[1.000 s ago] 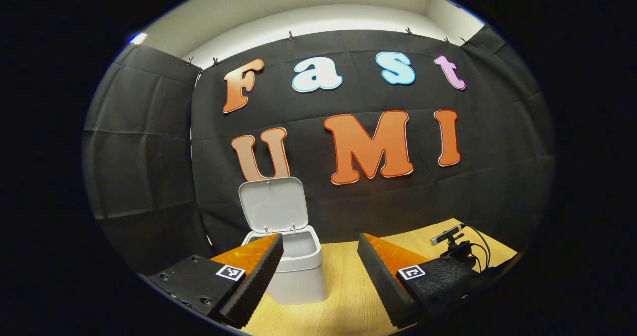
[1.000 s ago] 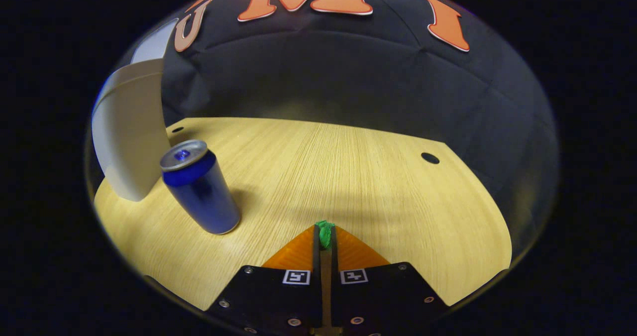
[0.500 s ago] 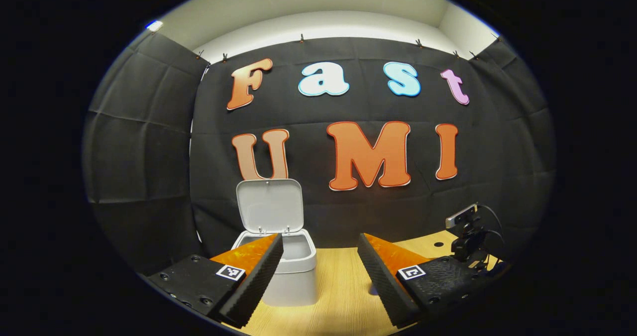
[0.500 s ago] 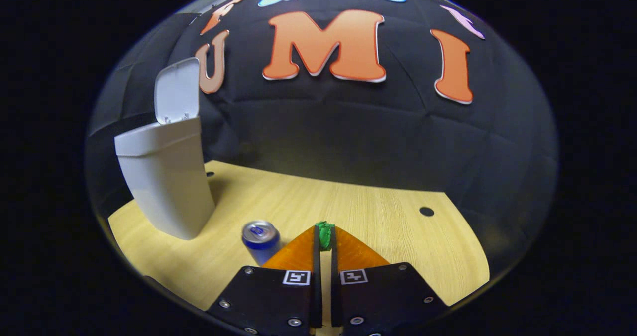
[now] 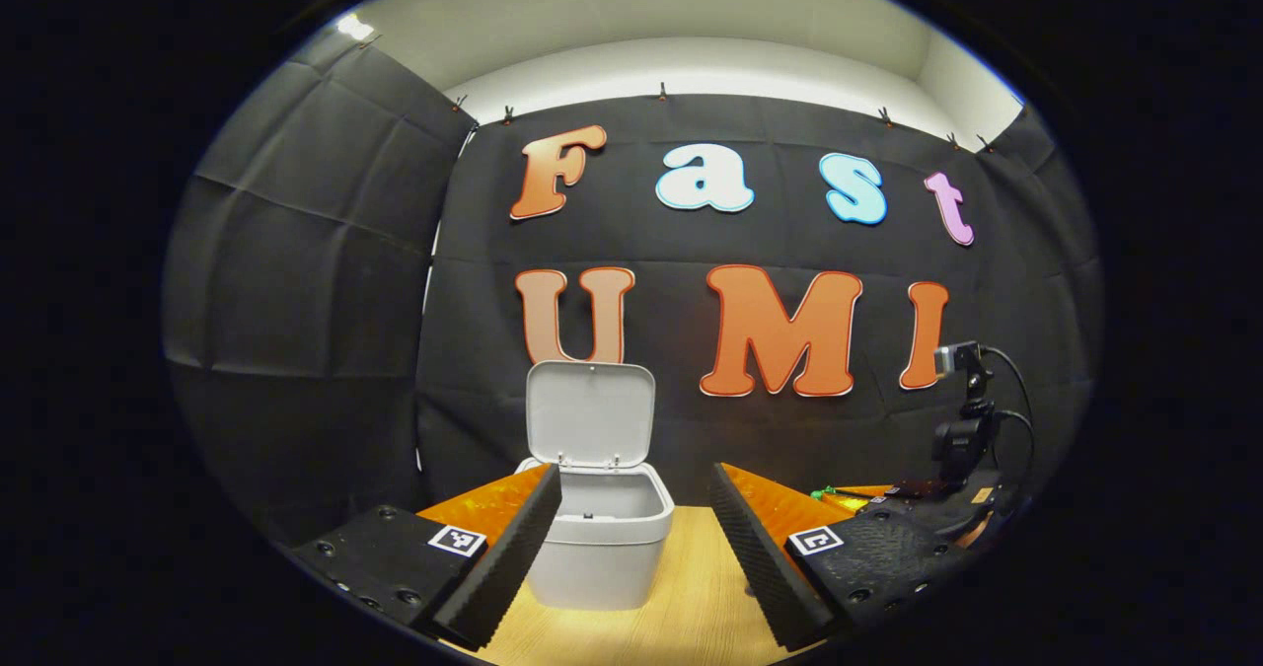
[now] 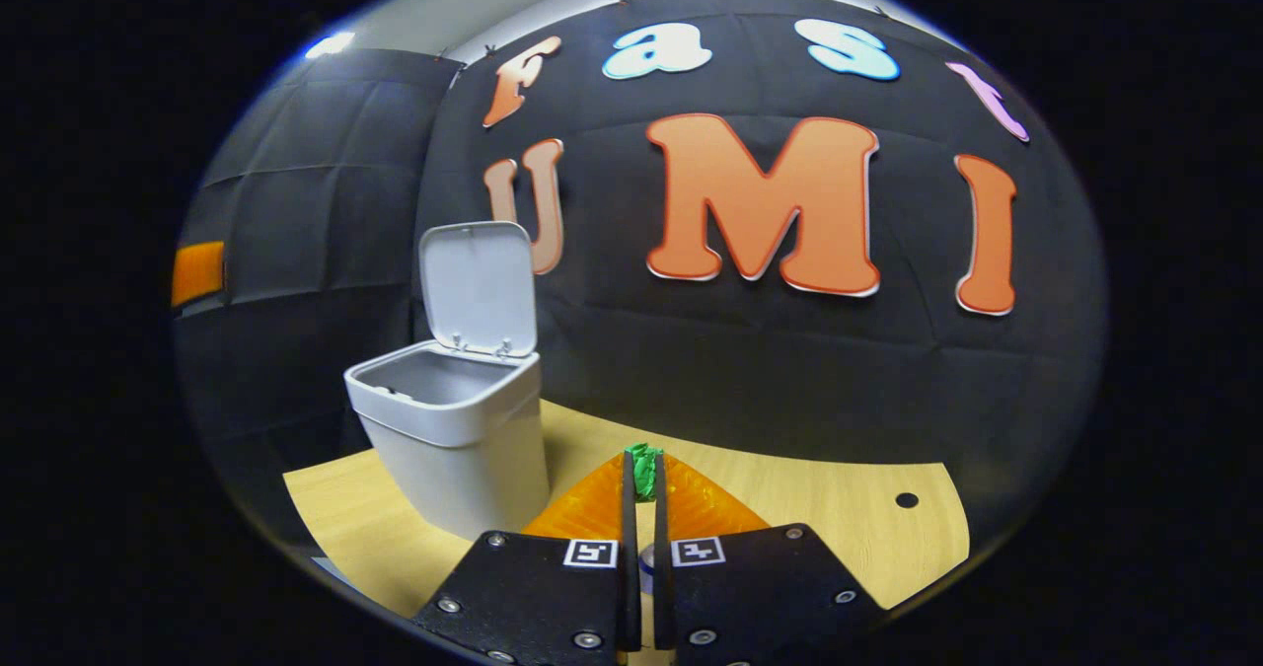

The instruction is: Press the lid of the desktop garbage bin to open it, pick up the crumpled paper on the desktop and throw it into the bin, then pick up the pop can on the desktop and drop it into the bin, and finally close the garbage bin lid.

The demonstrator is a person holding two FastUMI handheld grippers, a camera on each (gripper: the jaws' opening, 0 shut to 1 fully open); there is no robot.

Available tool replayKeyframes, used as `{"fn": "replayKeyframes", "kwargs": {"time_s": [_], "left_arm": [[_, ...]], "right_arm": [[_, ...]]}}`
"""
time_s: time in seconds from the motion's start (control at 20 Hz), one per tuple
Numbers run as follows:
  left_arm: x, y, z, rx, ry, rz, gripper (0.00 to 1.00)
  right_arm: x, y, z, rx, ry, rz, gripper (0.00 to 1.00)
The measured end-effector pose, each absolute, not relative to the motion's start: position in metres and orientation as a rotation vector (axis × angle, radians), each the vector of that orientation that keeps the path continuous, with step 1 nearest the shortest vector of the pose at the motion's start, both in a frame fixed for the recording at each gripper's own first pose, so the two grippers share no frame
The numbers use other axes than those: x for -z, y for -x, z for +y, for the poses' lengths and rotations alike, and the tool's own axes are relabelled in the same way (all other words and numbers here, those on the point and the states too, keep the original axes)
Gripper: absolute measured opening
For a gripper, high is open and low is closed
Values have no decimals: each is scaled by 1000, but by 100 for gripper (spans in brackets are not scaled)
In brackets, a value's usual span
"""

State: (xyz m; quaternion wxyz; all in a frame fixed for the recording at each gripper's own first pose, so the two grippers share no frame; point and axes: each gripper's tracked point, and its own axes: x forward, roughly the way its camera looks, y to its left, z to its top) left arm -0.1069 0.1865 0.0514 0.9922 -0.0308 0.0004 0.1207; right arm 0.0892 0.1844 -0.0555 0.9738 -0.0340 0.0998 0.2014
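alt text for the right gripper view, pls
The right hand-held gripper is shut on green crumpled paper, held above a wooden desktop. Ahead to the left stands a white bin with its lid upright and open, in front of the black cloth wall.

Smooth matt plastic on the bin left of the fingers, its raised lid the same finish. Pale wood grain runs across the surface beneath. Crinkled green paper sits between the fingers; ahead, creased matt black cloth.
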Motion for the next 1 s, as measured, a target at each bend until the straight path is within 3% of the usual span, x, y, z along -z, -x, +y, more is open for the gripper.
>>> {"fn": "replayKeyframes", "kwargs": {"time_s": [0.5, 0.75, 0.95, 1.0], "left_arm": [[-35, 155, 255, -397, 94, 1, 98], [-28, 182, 281, -465, 93, 10, 94], [-24, 189, 290, -484, 90, 23, 94], [-22, 190, 290, -483, 90, 27, 94]], "right_arm": [[-12, -118, 334, -593, 41, 87, 5], [4, -141, 384, -608, 35, 127, 5], [26, -144, 403, -634, 44, 166, 19], [28, -146, 405, -632, 55, 168, 29]]}}
